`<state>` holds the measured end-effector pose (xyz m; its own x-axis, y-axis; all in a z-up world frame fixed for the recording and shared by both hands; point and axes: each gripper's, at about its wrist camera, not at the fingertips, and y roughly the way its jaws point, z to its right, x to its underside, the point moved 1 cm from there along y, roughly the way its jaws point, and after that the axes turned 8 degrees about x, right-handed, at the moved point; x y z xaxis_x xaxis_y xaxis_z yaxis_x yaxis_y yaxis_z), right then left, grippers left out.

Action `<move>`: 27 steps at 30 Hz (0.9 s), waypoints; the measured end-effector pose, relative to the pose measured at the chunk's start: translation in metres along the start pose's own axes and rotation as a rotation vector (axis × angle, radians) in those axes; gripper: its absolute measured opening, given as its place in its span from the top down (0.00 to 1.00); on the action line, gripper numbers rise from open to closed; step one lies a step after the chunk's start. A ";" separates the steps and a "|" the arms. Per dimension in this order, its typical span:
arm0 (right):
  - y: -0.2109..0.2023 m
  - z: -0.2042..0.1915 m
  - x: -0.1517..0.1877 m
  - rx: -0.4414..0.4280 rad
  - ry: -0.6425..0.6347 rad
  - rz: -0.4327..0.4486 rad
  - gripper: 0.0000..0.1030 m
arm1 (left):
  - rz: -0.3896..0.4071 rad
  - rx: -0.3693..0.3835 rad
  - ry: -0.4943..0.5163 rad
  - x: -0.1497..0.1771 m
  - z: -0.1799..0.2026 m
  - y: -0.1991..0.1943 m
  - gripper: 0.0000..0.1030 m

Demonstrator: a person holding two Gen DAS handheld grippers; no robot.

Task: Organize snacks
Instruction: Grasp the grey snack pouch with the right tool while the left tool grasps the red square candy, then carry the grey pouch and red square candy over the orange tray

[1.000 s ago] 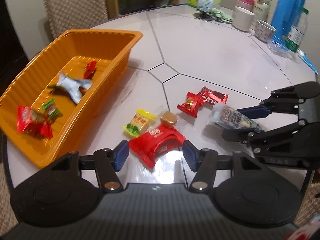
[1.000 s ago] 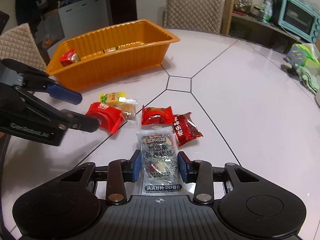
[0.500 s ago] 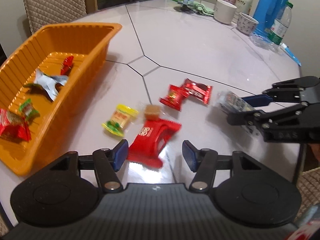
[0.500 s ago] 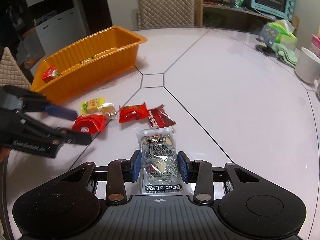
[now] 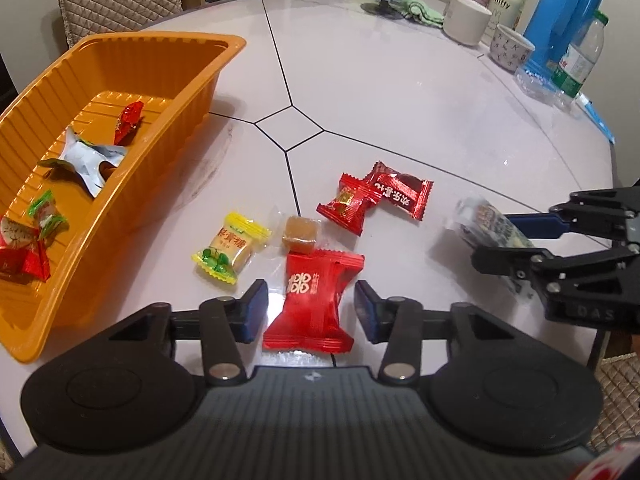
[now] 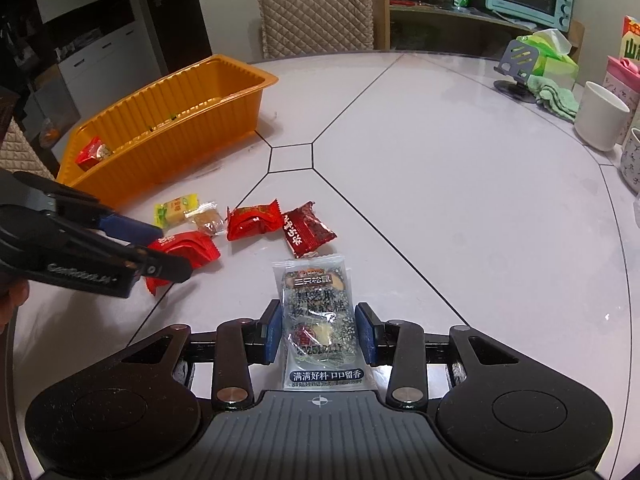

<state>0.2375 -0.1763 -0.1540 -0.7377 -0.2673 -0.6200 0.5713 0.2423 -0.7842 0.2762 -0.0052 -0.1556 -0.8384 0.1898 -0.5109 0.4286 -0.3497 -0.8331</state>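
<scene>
A red snack packet point(image 5: 312, 300) lies on the white table between the fingers of my left gripper point(image 5: 311, 312). Its jaws are closing, and a thin gap still shows on each side of the packet. In the right wrist view the left gripper point(image 6: 170, 252) reaches in from the left over the same red packet point(image 6: 192, 250). My right gripper point(image 6: 320, 332) is shut on a clear sesame snack packet point(image 6: 316, 312), held just above the table. The orange tray point(image 5: 180, 92) at the left holds several wrapped snacks.
A yellow candy point(image 5: 230, 246), a brown candy in clear wrap point(image 5: 298, 234) and two red packets point(image 5: 348, 208) point(image 5: 400, 192) lie ahead of the left gripper. A white mug point(image 5: 466, 22), a blue flask point(image 5: 568, 12) and a water bottle point(image 5: 578, 60) stand at the far right edge.
The left gripper's jaws have narrowed around the red packet, which now lies straight between them. The right gripper has rolled a little with the sesame packet still in its grip.
</scene>
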 end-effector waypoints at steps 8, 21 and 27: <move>-0.003 0.003 0.004 0.006 0.014 -0.005 0.62 | -0.016 -0.030 -0.007 -0.001 0.005 0.004 0.72; -0.011 -0.002 0.006 -0.018 -0.005 0.005 0.62 | -0.012 -0.045 -0.031 0.011 0.013 -0.008 0.77; -0.018 -0.011 0.006 -0.039 -0.031 0.016 0.62 | 0.010 -0.050 -0.050 0.023 0.016 -0.026 0.77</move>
<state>0.2191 -0.1717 -0.1431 -0.7170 -0.2913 -0.6333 0.5679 0.2827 -0.7730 0.2409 -0.0065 -0.1424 -0.8493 0.1395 -0.5092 0.4524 -0.3050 -0.8380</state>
